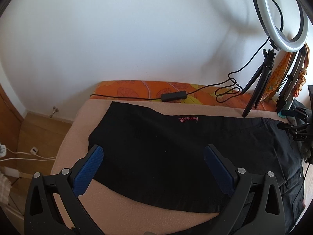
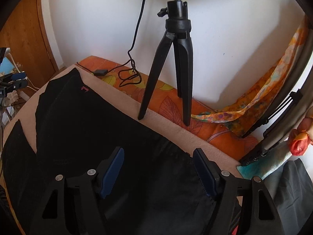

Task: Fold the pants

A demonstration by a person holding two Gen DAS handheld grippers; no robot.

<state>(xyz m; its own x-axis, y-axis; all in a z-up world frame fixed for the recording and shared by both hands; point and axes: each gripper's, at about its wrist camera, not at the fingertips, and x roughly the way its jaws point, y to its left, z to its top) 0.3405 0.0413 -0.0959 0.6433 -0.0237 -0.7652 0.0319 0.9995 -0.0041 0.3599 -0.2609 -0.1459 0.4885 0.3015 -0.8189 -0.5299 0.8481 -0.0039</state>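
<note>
Black pants (image 1: 166, 146) with a small pink logo (image 1: 188, 119) lie spread flat on a beige blanket (image 1: 121, 205). My left gripper (image 1: 153, 151) is open and empty, its blue pads above the leg end of the pants. In the right wrist view the pants (image 2: 88, 137) stretch away to the left. My right gripper (image 2: 158, 154) is open and empty above the waist end. The right gripper also shows at the right edge of the left wrist view (image 1: 299, 125), and the left gripper at the left edge of the right wrist view (image 2: 13, 80).
A ring light (image 1: 281, 13) on a black tripod (image 2: 172, 68) stands at the far edge of the blanket, on the orange patterned sheet (image 1: 137, 90). Its cable and controller (image 1: 173, 96) lie there. An orange scarf (image 2: 254, 101) and folded stands (image 2: 273, 133) lean at the right.
</note>
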